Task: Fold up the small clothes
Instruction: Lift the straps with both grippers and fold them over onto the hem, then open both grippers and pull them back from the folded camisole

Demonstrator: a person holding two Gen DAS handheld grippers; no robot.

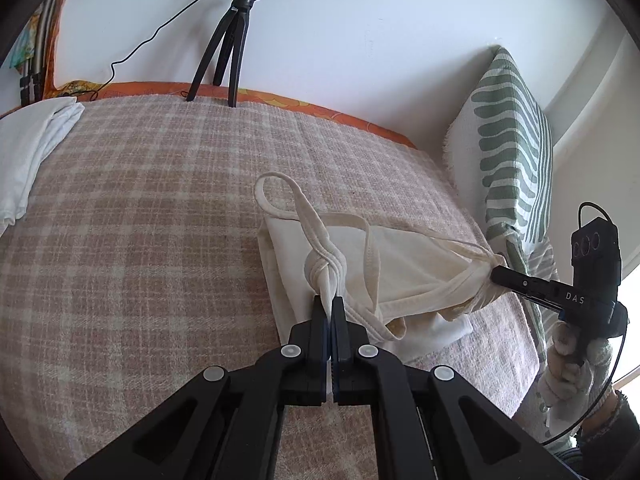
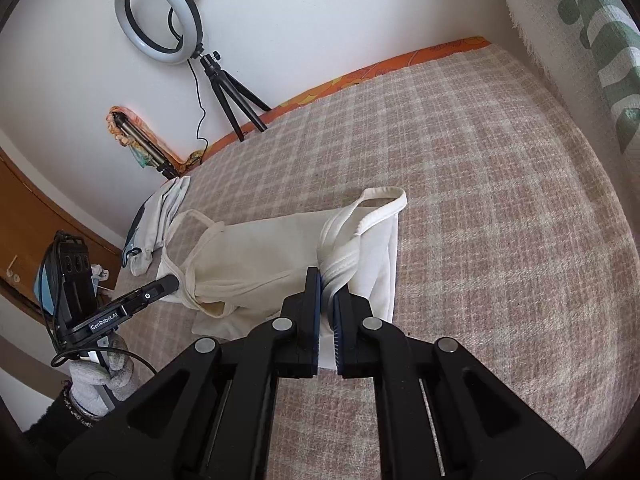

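Open checked blanket [image 1: 140, 220] ahead of both jaws; its far edge meets the wall. Cream top [image 1: 400, 264] lies folded just beyond the tips, straps bunched. Left gripper [image 1: 328, 304] clamps one strap bundle, right gripper [image 2: 328, 284] the other. Tripod [image 1: 224, 48] stands well ahead; white pile [image 1: 28, 152], perhaps more clothes, far left; striped pillow [image 1: 508, 128] at right.

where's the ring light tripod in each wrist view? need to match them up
Left wrist: black ring light tripod top centre, against the white wall; lamp mostly cropped.
Right wrist: same tripod upper left, whole ring showing.
Shared landmark: orange patterned mattress edge under its feet.
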